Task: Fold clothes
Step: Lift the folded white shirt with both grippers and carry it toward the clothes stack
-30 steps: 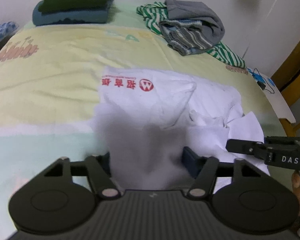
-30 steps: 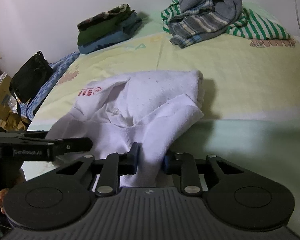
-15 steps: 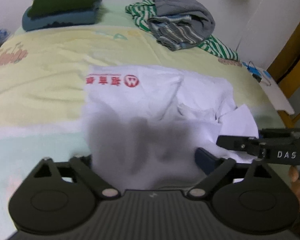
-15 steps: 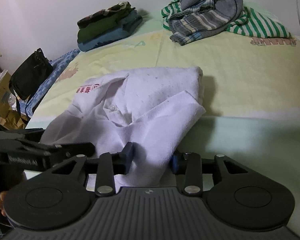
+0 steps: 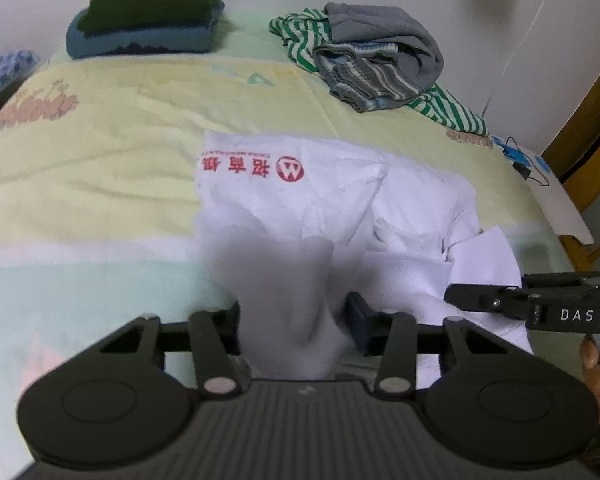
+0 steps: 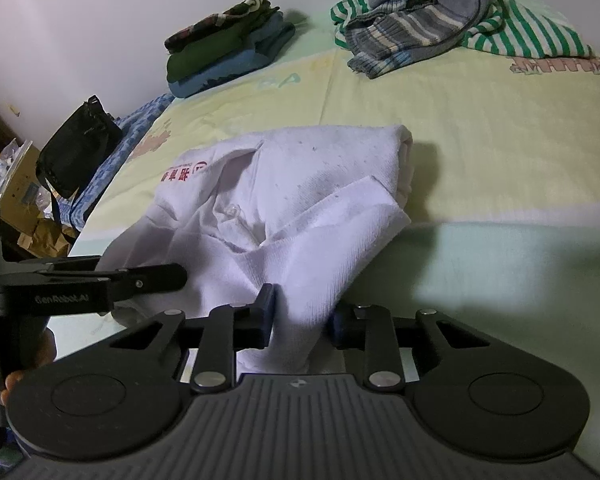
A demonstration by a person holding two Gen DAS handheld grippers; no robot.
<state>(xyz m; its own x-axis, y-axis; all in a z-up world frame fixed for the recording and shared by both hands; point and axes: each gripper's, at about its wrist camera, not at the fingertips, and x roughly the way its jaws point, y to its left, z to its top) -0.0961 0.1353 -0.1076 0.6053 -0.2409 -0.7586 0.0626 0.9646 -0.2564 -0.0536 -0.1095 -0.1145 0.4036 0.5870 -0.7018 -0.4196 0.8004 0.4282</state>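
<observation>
Left claw is pinching the white shirt hem; right claw is gripping another bunch. Pile is lying at 1 o'clock on the bed.

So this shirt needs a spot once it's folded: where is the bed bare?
Bare sheet lies right of the white shirt, below the unfolded pile. Another patch lies left of the shirt, below the folded stack. The far edge is crowded.
</observation>
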